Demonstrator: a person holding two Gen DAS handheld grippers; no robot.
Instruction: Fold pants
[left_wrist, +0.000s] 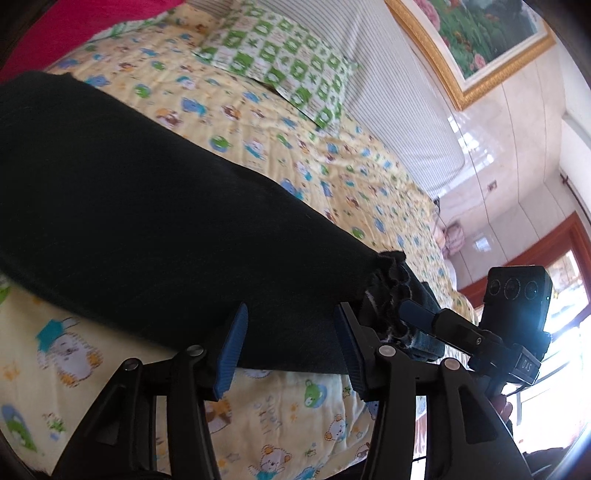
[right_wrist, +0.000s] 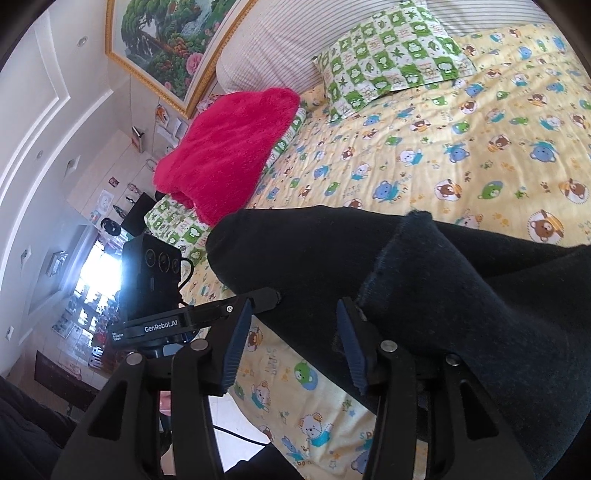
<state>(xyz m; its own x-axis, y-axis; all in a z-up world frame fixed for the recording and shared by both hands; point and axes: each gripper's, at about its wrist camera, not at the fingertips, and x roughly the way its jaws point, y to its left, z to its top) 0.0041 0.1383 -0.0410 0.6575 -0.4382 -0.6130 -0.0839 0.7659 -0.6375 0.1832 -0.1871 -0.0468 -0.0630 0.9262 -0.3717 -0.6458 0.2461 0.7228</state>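
Left claw (left_wrist: 288, 343): released, blue pads apart, nothing pinched. The dark cloth lies just beyond and between the tips, not pressed by either pad.

Right claw (right_wrist: 291, 347): likewise released, pads apart and gripping nothing; cloth edge just past the right pad.

Pants (left_wrist: 147, 206): black, thick knit by the look, lying on the bed directly ahead of both claws, already doubled over. A frilled waistband (left_wrist: 388, 288) bunches just right of the left claw's tips. From the right claw, a raw folded edge (right_wrist: 391, 258) crosses ahead of its tips, and a rounded end lies ahead and to the left. Judged soft, limp, light, not slippery, not fragile; it will sag and drag when lifted. Best taken at corners of the doubled edge, one claw each, pinching all layers together.

Bedspread (left_wrist: 295, 413): yellow, cartoon bears, under the pants and beyond.

Red blanket (right_wrist: 229, 147): fluffy, far left of the right claw.

Pillow (right_wrist: 391, 55): green checks, farthest, at the striped headboard (right_wrist: 280, 33).
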